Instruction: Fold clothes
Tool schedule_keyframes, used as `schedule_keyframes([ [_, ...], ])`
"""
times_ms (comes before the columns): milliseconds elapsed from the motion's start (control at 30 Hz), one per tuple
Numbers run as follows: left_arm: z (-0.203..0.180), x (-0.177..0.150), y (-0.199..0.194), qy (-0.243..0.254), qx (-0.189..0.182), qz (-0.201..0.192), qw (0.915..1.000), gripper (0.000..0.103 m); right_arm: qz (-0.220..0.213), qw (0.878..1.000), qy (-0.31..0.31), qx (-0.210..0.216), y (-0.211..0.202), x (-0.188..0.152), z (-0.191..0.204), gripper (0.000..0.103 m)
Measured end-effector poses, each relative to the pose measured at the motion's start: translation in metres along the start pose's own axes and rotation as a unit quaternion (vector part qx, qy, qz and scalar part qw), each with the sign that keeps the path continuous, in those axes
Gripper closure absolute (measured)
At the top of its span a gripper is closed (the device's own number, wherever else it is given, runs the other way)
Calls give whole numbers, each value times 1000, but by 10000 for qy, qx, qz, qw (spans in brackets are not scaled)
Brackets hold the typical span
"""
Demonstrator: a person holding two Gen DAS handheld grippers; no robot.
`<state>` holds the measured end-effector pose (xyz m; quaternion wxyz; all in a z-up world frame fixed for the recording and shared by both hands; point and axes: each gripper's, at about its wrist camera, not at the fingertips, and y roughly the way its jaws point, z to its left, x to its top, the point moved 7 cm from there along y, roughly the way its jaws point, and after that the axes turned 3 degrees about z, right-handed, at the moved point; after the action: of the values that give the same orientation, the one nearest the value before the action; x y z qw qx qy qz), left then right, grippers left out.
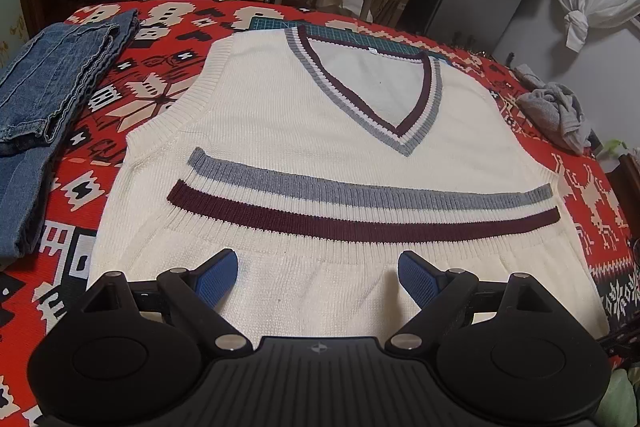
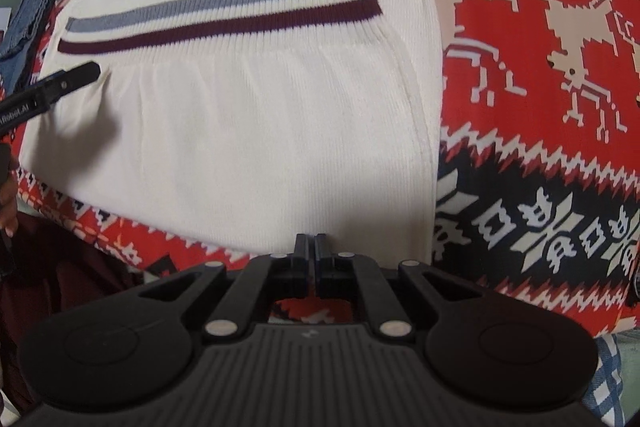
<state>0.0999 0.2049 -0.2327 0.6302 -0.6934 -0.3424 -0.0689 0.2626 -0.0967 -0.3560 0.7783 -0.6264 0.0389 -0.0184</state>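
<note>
Foreground: left gripper (image 1: 318, 277), blue-padded fingers (image 1: 218, 277) spread wide above the hem of the cream knit vest (image 1: 304, 131). Right gripper (image 2: 311, 247), fingers pressed together at the vest's lower edge, apparently pinching it, though contact is hidden. Centre: vest lying flat, front up, on the red patterned blanket (image 1: 160, 39). Left of frame: folded jeans (image 1: 52, 83). Right of frame: crumpled grey cloth (image 1: 556, 111).
</note>
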Motion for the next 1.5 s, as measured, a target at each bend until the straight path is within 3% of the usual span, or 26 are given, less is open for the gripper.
schedule_keyframes([
  [100,0,0,0,-6,-3,3,10000,16,-164,9998,-51,52,-12,5,4,96],
  [267,0,0,0,20,13,6,10000,16,-1110,9936,100,195,-40,45,5,96],
  [400,0,0,0,40,16,1,10000,16,-1553,9875,257,61,-35,76,5,96],
  [567,0,-1,0,27,-11,-8,10000,16,-1372,9901,260,-131,-8,82,3,97],
  [933,0,0,0,-2,-34,15,10000,16,-371,9986,226,-297,3,10,-10,97],
  [1067,0,-1,0,8,-24,20,10000,16,-249,9991,171,-288,2,1,-8,96],
  [1333,0,-1,1,27,-7,16,10000,16,-1066,9940,226,-24,-19,46,11,94],
  [1500,0,0,1,18,-18,12,10000,16,-1426,9894,49,285,-18,74,50,94],
])
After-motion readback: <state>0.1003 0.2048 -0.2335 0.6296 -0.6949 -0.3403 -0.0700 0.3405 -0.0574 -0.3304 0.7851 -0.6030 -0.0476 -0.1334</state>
